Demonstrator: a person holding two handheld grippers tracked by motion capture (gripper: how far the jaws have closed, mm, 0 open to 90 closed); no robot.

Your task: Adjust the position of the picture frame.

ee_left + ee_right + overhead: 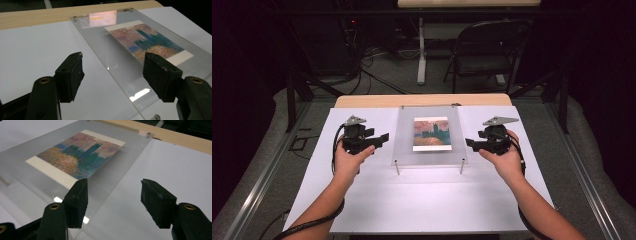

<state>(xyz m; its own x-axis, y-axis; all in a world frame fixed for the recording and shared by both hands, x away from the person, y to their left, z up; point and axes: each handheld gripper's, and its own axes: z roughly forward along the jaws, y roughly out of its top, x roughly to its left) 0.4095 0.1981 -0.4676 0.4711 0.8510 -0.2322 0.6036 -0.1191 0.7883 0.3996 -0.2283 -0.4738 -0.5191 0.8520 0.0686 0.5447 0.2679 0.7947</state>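
Left gripper (pixel 113 75) with two black jaws wide apart, nothing between them, above a clear plastic sheet (pixel 120 62), colorful picture (pixel 147 42) underneath, white table (pixel 37 50)

The clear acrylic sheet (pixel 430 136) covers a white-bordered print (pixel 431 133) painted in pink, teal, blue and mottled orange. The mat (pixel 362 190) beneath is white, the far table edge (pixel 422 100) pale wood; both grippers are black.

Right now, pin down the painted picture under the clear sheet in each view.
High view: picture at table centre, between the two grippers.
Left gripper view: upper right, above the right jaw.
Right gripper view: upper left, above the left jaw.
Shared landmark: the clear sheet covering it.
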